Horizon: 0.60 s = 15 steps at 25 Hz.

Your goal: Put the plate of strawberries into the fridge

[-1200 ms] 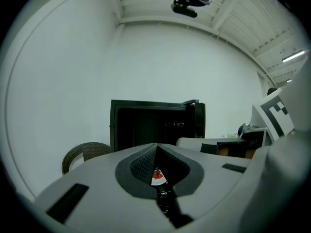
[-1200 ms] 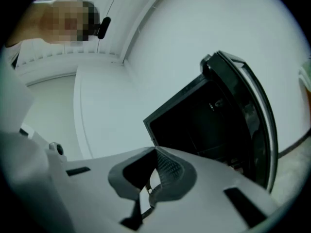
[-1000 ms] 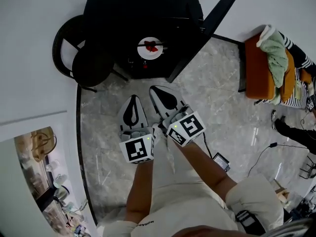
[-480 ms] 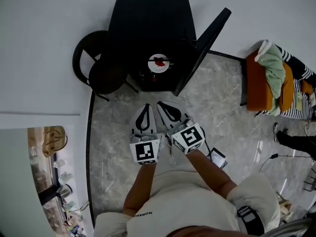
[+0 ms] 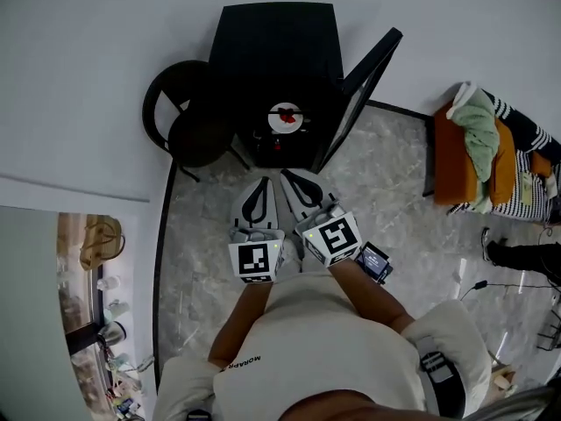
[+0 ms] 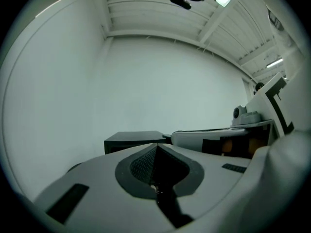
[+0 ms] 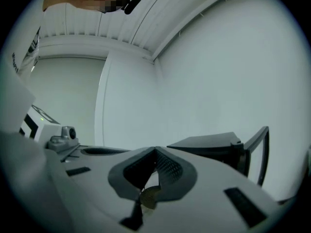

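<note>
A black mini fridge [image 5: 276, 42] stands against the white wall with its door [image 5: 364, 73] swung open to the right. Inside it, on a shelf, rests a white plate [image 5: 286, 117] with red strawberries. My left gripper [image 5: 262, 183] and right gripper [image 5: 288, 176] hang side by side over the marble floor, a short way in front of the fridge, both shut and empty. In the left gripper view the shut jaws [image 6: 156, 147] point at the fridge top [image 6: 133, 139]. The right gripper view shows its shut jaws [image 7: 155, 152] with the fridge [image 7: 209, 147] and open door [image 7: 257, 154] beyond.
A black round chair [image 5: 188, 121] stands close to the fridge's left side. An orange seat piled with clothes [image 5: 478, 156] is at the right. A small dark device [image 5: 374, 261] with a cable lies on the floor by my right arm. A shelf of oddments [image 5: 96, 305] is at lower left.
The fridge and plate have slid up and away in the head view as I draw back. Both grippers have come closer to my body and stayed shut.
</note>
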Each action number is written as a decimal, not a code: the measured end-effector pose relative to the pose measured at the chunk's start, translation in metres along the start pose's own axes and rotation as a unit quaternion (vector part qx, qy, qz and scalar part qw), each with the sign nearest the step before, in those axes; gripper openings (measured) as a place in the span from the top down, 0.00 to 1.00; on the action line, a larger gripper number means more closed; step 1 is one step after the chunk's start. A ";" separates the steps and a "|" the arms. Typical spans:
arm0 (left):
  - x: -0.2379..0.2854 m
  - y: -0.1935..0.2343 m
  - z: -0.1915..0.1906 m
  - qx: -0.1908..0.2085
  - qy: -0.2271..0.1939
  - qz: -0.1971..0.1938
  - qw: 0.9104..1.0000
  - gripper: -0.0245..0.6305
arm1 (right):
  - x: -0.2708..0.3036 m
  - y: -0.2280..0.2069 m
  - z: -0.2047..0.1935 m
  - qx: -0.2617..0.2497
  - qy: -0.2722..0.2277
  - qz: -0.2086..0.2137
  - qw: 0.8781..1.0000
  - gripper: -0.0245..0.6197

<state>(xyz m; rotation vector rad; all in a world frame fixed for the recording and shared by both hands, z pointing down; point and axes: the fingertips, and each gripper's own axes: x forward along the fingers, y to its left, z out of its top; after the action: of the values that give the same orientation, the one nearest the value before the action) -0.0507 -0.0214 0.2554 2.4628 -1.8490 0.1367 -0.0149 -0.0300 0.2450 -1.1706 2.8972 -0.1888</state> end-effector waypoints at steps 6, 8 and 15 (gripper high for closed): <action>0.002 -0.002 0.023 0.006 -0.010 -0.013 1.000 0.96 | -0.003 0.000 0.026 -0.014 -0.010 -0.019 1.000 0.94; 0.002 -0.003 0.034 0.010 -0.019 -0.016 1.000 0.96 | -0.005 -0.001 0.033 -0.020 -0.010 -0.025 0.999 0.94; 0.011 -0.016 0.053 0.012 -0.039 -0.031 0.999 0.96 | -0.010 -0.014 0.045 -0.030 -0.014 -0.043 0.999 0.94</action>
<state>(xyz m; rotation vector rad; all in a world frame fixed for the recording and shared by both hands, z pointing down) -0.0307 -0.0333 0.2044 2.5742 -1.8074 0.0607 0.0046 -0.0380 0.2016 -1.2956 2.8492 -0.0858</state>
